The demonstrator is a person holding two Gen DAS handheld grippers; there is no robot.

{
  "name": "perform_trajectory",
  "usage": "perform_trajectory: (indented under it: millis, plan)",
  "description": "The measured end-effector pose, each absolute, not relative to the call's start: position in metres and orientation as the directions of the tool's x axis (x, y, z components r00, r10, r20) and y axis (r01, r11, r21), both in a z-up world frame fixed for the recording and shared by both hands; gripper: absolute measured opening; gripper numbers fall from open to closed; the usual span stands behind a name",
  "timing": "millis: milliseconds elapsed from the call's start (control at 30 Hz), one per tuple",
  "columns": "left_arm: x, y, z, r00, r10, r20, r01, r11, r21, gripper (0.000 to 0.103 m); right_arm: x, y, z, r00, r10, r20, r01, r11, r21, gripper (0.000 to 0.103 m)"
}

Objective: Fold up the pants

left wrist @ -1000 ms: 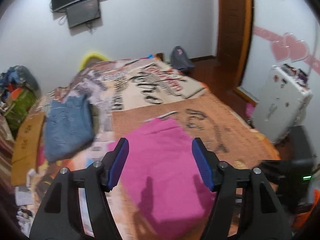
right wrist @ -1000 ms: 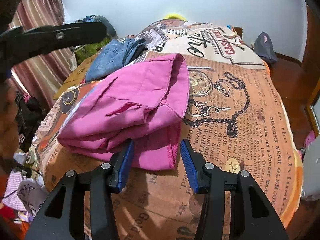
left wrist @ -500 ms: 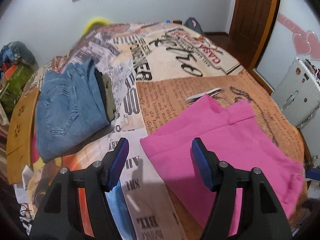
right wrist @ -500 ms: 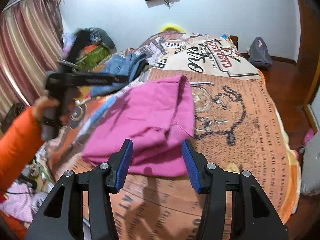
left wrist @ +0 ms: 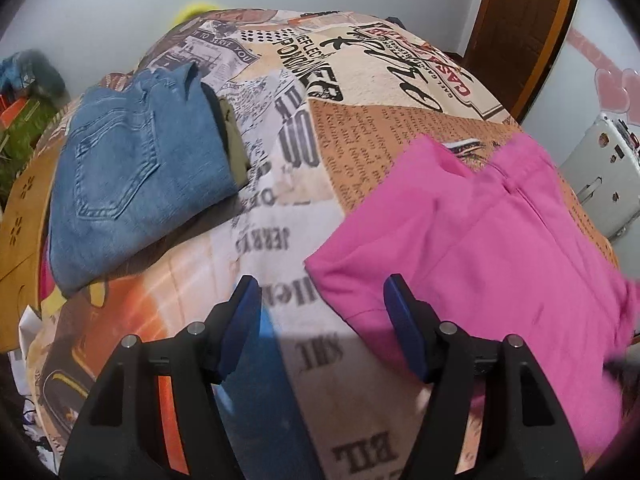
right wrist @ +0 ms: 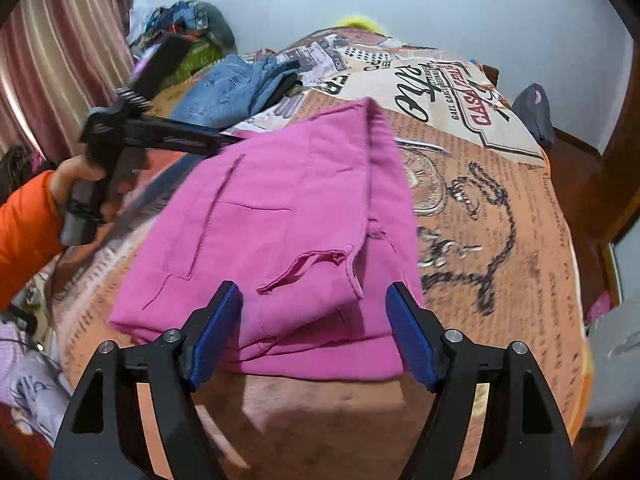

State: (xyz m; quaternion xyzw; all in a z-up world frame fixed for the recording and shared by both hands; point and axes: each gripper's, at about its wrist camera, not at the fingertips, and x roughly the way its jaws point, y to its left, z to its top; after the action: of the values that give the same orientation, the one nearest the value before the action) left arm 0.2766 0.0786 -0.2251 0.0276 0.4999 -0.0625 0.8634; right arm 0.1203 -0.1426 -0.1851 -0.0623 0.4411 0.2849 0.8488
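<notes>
Folded pink pants (left wrist: 496,236) lie on the printed bedspread (left wrist: 280,216); they also show in the right wrist view (right wrist: 288,216). My left gripper (left wrist: 322,316) is open and empty, low over the bed, with the pants' near left corner between its fingertips. My right gripper (right wrist: 314,320) is open and empty, its fingertips astride the pants' near edge. The left gripper also shows in the right wrist view (right wrist: 160,136), at the pants' far left side, held by a hand in an orange sleeve.
Folded blue jeans (left wrist: 136,176) lie on the bed to the left of the pink pants, over a darker garment. A clothes pile (right wrist: 188,28) and curtain (right wrist: 60,60) stand at the left. A white case (left wrist: 600,184) stands right of the bed.
My left gripper has dropped lower and moved toward the pants' left corner. My right gripper has closed in on the pants' near edge. Both stayed open.
</notes>
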Motion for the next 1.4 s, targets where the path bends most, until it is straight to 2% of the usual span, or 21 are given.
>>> perform_trajectory:
  millis: [167, 300, 400, 433, 533, 733, 800, 833, 867, 967, 1033, 1133, 1267, 1400]
  plan:
    - [0.251, 0.084, -0.220, 0.483, -0.097, -0.870, 0.134, 0.990, -0.036, 0.066, 0.152, -0.165, -0.192, 0.467, 0.372, -0.802, -0.509, 0.855, 0.100, 0.072]
    - [0.227, 0.085, -0.219, 0.482, -0.146, -0.864, 0.122, 0.988, -0.099, 0.065, 0.182, -0.176, -0.201, 0.476, 0.329, -0.815, -0.472, 0.878, 0.079, 0.072]
    - [0.214, 0.084, -0.216, 0.489, -0.170, -0.856, 0.113, 0.985, -0.131, 0.060, 0.212, -0.179, -0.211, 0.483, 0.309, -0.819, -0.449, 0.891, 0.071, 0.071]
    - [0.213, 0.083, -0.214, 0.493, -0.163, -0.854, 0.106, 0.986, -0.128, 0.058, 0.219, -0.178, -0.212, 0.490, 0.296, -0.820, -0.444, 0.894, 0.058, 0.069]
    - [0.210, 0.084, -0.203, 0.522, -0.142, -0.841, 0.087, 0.990, -0.113, 0.056, 0.238, -0.172, -0.212, 0.491, 0.272, -0.828, -0.431, 0.902, 0.041, 0.046]
    - [0.212, 0.073, -0.185, 0.560, -0.172, -0.811, 0.122, 0.985, -0.125, 0.053, 0.225, -0.176, -0.191, 0.518, 0.325, -0.791, -0.422, 0.902, 0.094, 0.044]
    - [0.216, 0.066, -0.187, 0.549, -0.192, -0.814, 0.139, 0.981, -0.137, 0.047, 0.216, -0.178, -0.187, 0.514, 0.351, -0.782, -0.420, 0.899, 0.128, 0.044]
    - [0.219, 0.062, -0.192, 0.531, -0.195, -0.825, 0.141, 0.980, -0.140, 0.039, 0.211, -0.179, -0.185, 0.512, 0.363, -0.779, -0.419, 0.897, 0.143, 0.044]
    - [0.222, 0.060, -0.196, 0.519, -0.187, -0.834, 0.136, 0.981, -0.135, 0.027, 0.208, -0.179, -0.185, 0.507, 0.375, -0.776, -0.420, 0.894, 0.157, 0.044]
    - [0.226, 0.058, -0.210, 0.483, -0.181, -0.856, 0.105, 0.983, -0.148, 0.016, 0.200, -0.178, -0.188, 0.478, 0.406, -0.778, -0.425, 0.883, 0.200, 0.044]
    - [0.224, 0.058, -0.213, 0.483, -0.188, -0.855, 0.097, 0.982, -0.162, 0.013, 0.201, -0.175, -0.196, 0.454, 0.403, -0.795, -0.428, 0.881, 0.203, 0.044]
    - [0.221, 0.057, -0.213, 0.487, -0.179, -0.855, 0.097, 0.984, -0.150, 0.008, 0.206, -0.173, -0.203, 0.420, 0.432, -0.798, -0.436, 0.867, 0.240, 0.034]
    - [0.213, 0.057, -0.214, 0.497, -0.129, -0.858, 0.096, 0.991, -0.093, 0.007, 0.205, -0.169, -0.204, 0.417, 0.432, -0.800, -0.458, 0.860, 0.226, 0.025]
    - [0.206, 0.063, -0.216, 0.494, -0.112, -0.862, 0.084, 0.993, -0.081, 0.007, 0.200, -0.168, -0.205, 0.420, 0.416, -0.807, -0.469, 0.860, 0.200, 0.022]
